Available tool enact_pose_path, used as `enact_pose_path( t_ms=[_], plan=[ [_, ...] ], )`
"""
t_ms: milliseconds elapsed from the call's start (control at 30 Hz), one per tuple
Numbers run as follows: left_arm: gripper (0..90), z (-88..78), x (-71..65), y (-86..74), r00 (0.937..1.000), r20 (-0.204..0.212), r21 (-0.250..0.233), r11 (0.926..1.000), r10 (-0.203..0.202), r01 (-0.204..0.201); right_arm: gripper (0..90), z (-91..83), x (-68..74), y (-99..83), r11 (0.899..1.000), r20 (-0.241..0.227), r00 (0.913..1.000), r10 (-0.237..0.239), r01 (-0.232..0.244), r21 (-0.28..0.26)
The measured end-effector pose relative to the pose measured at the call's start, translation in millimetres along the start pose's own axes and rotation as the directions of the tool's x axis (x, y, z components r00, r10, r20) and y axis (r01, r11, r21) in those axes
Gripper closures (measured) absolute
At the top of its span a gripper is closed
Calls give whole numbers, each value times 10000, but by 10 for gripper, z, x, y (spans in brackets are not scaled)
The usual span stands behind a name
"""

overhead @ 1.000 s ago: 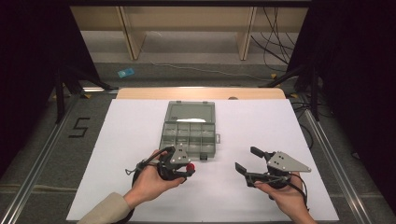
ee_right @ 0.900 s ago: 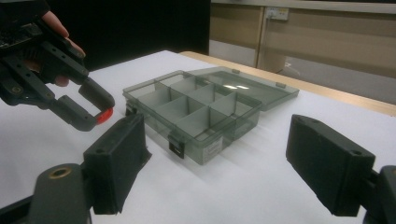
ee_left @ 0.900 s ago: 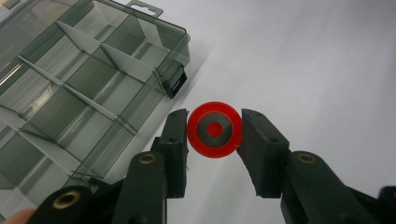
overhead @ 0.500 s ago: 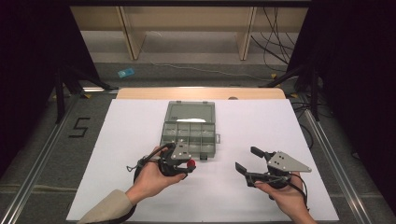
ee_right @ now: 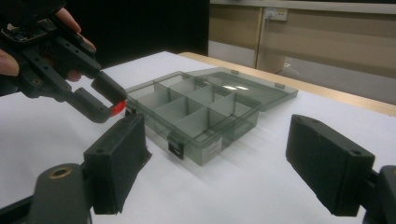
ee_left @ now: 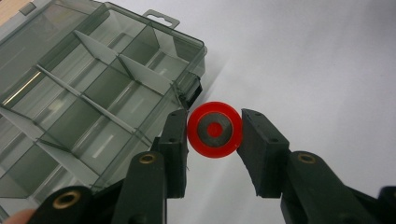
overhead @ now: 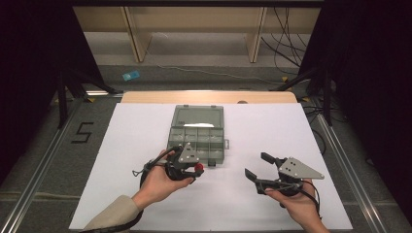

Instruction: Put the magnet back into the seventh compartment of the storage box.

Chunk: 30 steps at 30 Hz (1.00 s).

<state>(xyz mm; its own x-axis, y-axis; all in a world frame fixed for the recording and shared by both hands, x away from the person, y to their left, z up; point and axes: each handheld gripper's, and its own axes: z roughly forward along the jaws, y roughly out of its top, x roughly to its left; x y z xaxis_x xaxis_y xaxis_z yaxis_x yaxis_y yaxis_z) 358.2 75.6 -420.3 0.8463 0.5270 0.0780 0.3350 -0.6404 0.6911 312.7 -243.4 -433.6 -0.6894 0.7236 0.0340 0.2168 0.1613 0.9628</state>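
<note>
One readable sign is found: a black numeral "5" [overhead: 83, 132] is marked on the grey floor [overhead: 43, 145] to the left of the white table [overhead: 145, 121], as seen in the high view. A small pale label [ee_right: 211, 148] is stuck on the front wall of the compartment box [ee_right: 205, 140] in the right gripper view, but its print cannot be read.

White table cover [overhead: 145, 145] lies flat over a wooden tabletop [overhead: 209, 96]. On the floor [overhead: 204, 58] beyond: a small blue item [overhead: 130, 75] and loose cables [overhead: 286, 29]. A marking "5" [overhead: 82, 132] lies left of the table.
</note>
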Motion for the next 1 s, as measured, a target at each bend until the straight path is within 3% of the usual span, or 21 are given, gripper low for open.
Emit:
enact_pose_path(
  t_ms=[1000],
  plan=[
    [629, 62, 162, 111, 9992, -340, -85, 9998, -186, 183, 211, -1, 0, 1, 10000, 12, 10000, 28, -28, -20]
  ],
)
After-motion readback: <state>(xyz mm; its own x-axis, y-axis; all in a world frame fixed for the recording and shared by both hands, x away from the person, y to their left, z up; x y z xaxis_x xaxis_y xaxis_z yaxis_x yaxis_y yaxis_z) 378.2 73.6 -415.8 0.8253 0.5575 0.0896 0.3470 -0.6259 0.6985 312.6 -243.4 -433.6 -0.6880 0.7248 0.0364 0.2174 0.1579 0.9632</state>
